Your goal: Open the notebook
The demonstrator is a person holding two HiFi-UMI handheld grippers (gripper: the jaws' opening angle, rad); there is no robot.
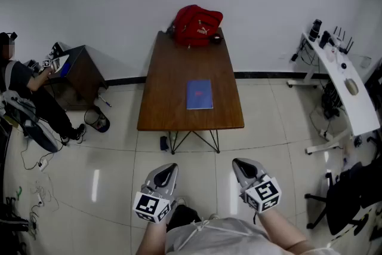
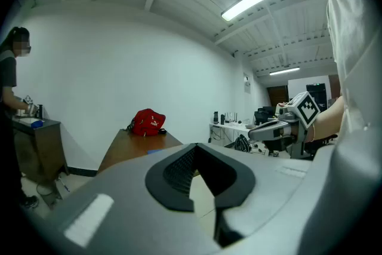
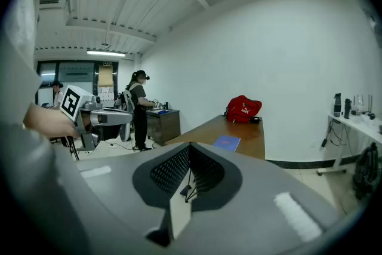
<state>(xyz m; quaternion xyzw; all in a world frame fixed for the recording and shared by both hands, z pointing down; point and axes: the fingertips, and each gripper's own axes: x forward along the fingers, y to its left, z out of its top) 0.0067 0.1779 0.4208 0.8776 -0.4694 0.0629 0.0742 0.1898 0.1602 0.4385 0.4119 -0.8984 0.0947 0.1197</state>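
A closed blue notebook [image 1: 199,94] lies flat near the front end of a long brown table [image 1: 173,77]; the right gripper view shows the notebook [image 3: 227,142] far ahead, and the left gripper view only a blue sliver [image 2: 154,151]. Both grippers are held close to my body over the tiled floor, well short of the table. My left gripper [image 1: 170,166] [image 2: 197,147] is shut with nothing in it. My right gripper [image 1: 237,162] [image 3: 190,146] is shut and empty too. Each gripper shows in the other's view, level with it.
A red backpack [image 1: 197,25] sits at the table's far end against the wall. A person [image 1: 24,92] is at a dark cabinet [image 1: 80,74] on the left, with a bin [image 1: 95,121] beside it. A white desk [image 1: 349,92] and a black chair [image 1: 346,200] stand right.
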